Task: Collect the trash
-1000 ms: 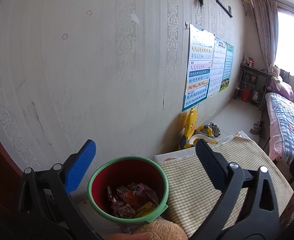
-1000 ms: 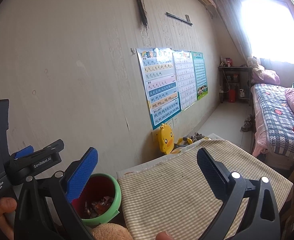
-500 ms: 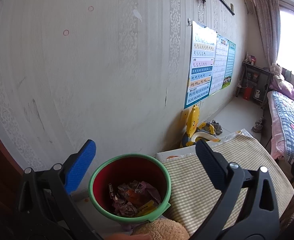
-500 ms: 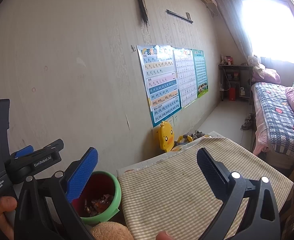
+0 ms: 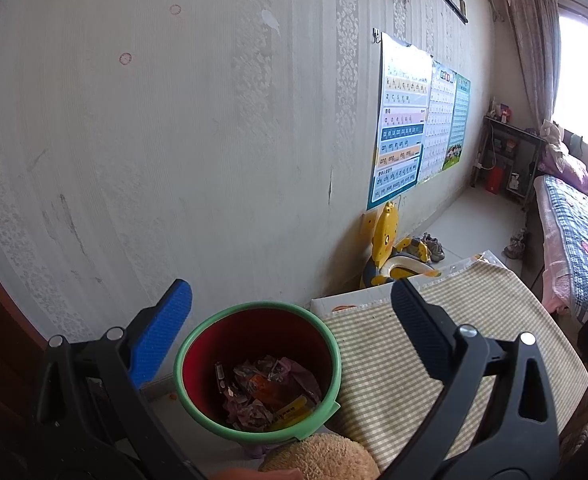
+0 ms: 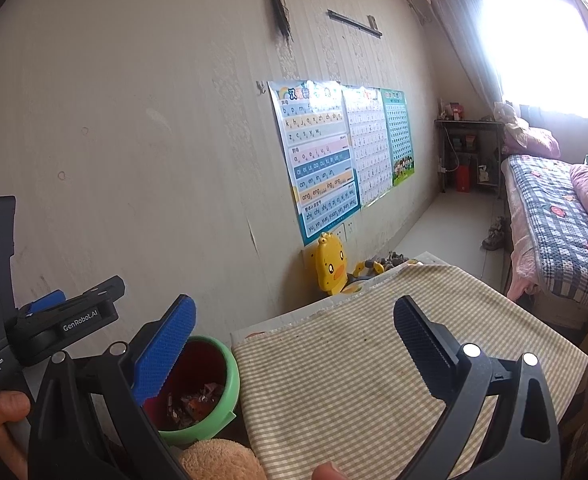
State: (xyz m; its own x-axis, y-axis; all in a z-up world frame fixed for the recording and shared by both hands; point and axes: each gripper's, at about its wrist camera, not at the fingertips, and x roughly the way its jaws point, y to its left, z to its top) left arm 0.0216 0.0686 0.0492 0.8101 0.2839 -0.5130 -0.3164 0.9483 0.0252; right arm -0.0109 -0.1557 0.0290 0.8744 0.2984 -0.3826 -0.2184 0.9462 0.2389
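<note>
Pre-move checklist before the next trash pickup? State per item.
1. Left tool open and holding nothing: ok.
2. Right tool open and holding nothing: ok.
3. Bin upright, mouth unobstructed, wrappers already inside, room left: ok.
4. Next piece of trash located: not ok; none visible on the checked cloth.
5. Plush toy at the bin's near rim, touching or not: cannot tell.
6. Tools apart from each other: ok; the left tool sits left of the right one in the right wrist view.
</note>
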